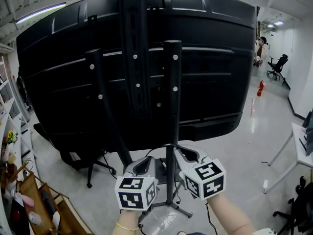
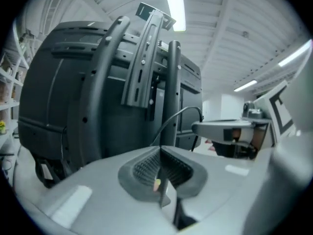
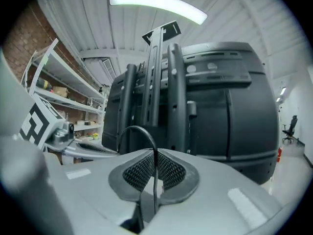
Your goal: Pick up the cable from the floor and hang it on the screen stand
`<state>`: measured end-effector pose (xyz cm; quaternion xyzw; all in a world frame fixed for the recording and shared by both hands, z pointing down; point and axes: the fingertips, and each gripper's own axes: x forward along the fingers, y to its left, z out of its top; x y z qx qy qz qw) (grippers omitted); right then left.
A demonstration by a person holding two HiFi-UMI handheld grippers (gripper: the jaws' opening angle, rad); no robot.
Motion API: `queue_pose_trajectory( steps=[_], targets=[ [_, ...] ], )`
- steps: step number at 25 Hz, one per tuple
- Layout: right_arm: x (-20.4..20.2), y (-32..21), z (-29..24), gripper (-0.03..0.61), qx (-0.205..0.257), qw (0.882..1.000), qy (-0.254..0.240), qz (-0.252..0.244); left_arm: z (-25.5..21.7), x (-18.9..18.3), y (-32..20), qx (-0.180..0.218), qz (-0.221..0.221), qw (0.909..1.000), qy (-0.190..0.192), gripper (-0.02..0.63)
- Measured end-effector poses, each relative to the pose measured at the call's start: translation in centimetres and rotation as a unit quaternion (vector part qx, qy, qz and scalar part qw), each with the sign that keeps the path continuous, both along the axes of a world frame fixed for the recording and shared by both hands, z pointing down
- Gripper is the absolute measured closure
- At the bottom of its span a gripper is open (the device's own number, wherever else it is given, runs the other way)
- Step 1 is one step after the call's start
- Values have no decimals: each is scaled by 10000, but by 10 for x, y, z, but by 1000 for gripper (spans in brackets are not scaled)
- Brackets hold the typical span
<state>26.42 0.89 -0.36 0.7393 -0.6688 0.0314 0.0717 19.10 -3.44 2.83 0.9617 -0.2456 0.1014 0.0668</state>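
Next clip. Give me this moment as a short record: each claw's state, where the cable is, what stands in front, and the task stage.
left claw: shut on the cable
right claw: shut on the cable
cable: a short arc runs from one claw to the other
in front: back of the screen on its screen stand
claw position: side by side, low before the stand's uprights
task stage: cable held up, not yet hung on the stand

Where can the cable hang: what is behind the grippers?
The stand, its posts upright, and behind it the screen, black back showing. The screen's front faces away, so it cannot be seen.
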Motion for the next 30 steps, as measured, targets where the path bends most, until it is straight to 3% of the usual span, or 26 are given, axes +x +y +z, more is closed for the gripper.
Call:
queue_pose_trajectory(
  steps=[6,12,18,24,28,30],
  targets=[
    [45,-3,-123,561,616,9955,655,304,-112,46,-13,1046,124,9936,413,607],
    [80,-12,-232,561,1019,9877,1073,513,-220,75,-30,1900,-39,9788,766,606],
    [101,-45,-306,563,1016,9862,1090,723,-296,88,-61,2103,-438,9713,1018,607],
    [112,-63,-291,561,280,9907,982,897,-295,96,-69,2021,-350,9757,775,607],
    [104,-57,-272,546,419,9879,1183,907,-254,95,-65,1909,-237,9793,627,607],
    [101,-54,-257,509,510,9851,1335,953,-232,93,-62,1809,-176,9812,647,607]
  ],
)
